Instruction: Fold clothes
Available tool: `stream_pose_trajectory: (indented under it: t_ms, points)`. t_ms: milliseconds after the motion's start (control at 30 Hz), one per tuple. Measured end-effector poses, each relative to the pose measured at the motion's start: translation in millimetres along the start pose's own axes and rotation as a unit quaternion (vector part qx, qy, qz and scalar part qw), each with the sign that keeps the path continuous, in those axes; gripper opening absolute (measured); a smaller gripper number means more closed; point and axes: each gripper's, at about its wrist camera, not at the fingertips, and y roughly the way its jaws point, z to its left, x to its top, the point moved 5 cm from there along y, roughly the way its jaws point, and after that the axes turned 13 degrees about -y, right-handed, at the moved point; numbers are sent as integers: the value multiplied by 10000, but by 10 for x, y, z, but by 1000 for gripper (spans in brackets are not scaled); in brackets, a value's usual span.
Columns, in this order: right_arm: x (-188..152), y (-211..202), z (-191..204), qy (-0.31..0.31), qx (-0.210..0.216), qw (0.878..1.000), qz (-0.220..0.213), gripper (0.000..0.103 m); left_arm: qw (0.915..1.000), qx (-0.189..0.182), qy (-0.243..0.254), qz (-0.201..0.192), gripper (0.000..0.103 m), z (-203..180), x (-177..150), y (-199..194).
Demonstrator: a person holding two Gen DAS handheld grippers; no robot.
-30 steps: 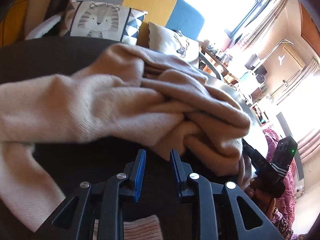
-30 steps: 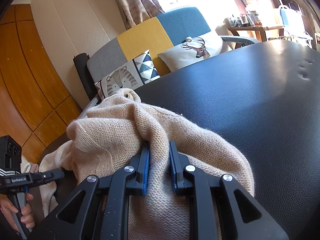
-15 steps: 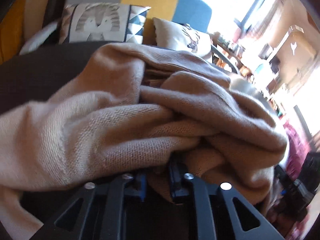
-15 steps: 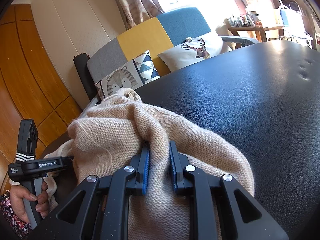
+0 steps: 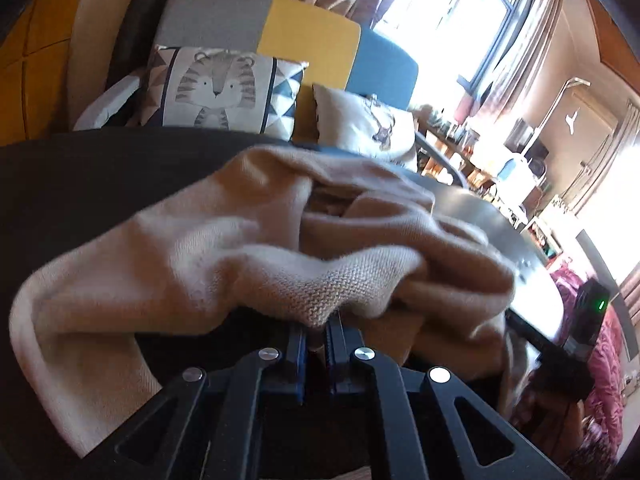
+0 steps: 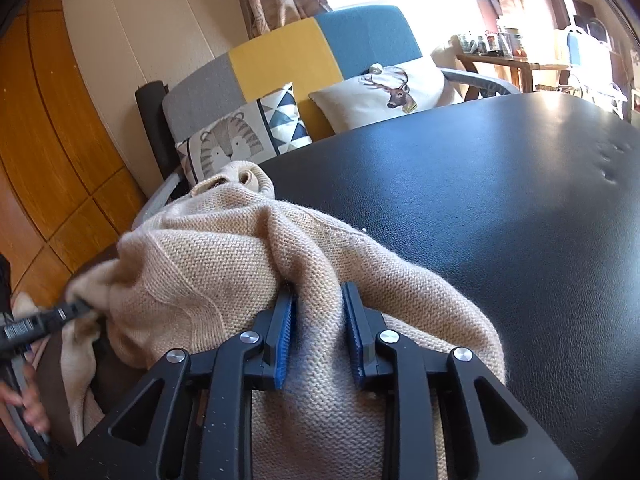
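the beige knit sweater lies bunched in a heap on the black leather-look table, toward the table's near left part as the right wrist view shows it, with one limp part trailing over the near edge.

the left gripper points downward at a slant into the near side of the heap. its blue-padded fingers are drawn almost together and pinch a small fold of the knit, which stands up in a peak right above the tips. in the right wrist view the same gripper enters from the left edge, its tip buried in the sweater's left side, and the hand that bears it is wrapped around the handle low at the frame's left.

the right gripper also tilts down, resting on top of the heap from the near side. its jaws have just been opening: the blue fingers stand apart with a ridge of knit rising between them, the left pad close against the cloth, the right pad with a shaded gap beside it. whether the pads press on the fabric cannot be told for sure; they look slack.

behind the table stands a sofa in grey, yellow and blue panels, with a tiger cushion and a deer cushion on it.
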Motion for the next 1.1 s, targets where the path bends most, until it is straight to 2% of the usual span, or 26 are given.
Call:
stream_pose_trajectory:
  t_ms: [33, 167, 267, 333, 433, 533, 633, 733, 800, 833, 867, 933, 967, 1100]
  points:
    - [38, -38, -15, 6, 23, 10000, 72, 31, 9998, 121, 17, 148, 8, 50, -90, 86]
    - [193, -407, -49, 139, 172, 9997, -51, 45, 10000, 38, 11, -43, 11, 123, -262, 128]
    - [204, -759, 55, -368, 48, 9993, -15, 61, 9999, -31, 24, -110, 14, 94, -279, 90]
    - [118, -904, 158, -708, 22, 9973, 199, 62, 9997, -208, -120, -89, 14, 59, -268, 43]
    - [-72, -1031, 306, -1043, 115, 9928, 581, 62, 9967, -650, -452, -186, 19, -28, -226, -74]
    - [-343, -1040, 455, -1336, 151, 9846, 1116, 62, 9951, -811, -544, -162, 24, -158, -168, -74]
    - [-630, -980, 630, -1754, 93, 9710, 1623, 62, 9979, -517, -386, 21, 26, -265, -139, 82]
    - [-881, -848, 759, -2388, -312, 9507, 1955, 62, 9994, -121, -245, 189, 29, -325, -136, 254]
    - [-1007, -757, 783, -2525, -429, 9429, 2131, 53, 9999, 19, 79, 87, 29, -363, -156, 299]
    - [-1040, -729, 773, -2493, -430, 9429, 2164, 45, 9994, 85, 331, 10, 29, -390, -177, 305]
    - [-1037, -732, 750, -2403, -395, 9465, 2118, 43, 9982, 142, 574, -22, 30, -416, -201, 306]
    - [-1026, -740, 700, -2253, -356, 9523, 2028, 25, 9960, 189, 869, -40, 30, -440, -233, 301]
    - [-1011, -751, 663, -2237, -402, 9531, 1997, 9, 9959, 169, 888, -28, 30, -434, -236, 297]
    - [-893, -827, 479, -1902, -405, 9640, 1815, 7, 9967, 27, 805, -17, 30, -406, -257, 262]
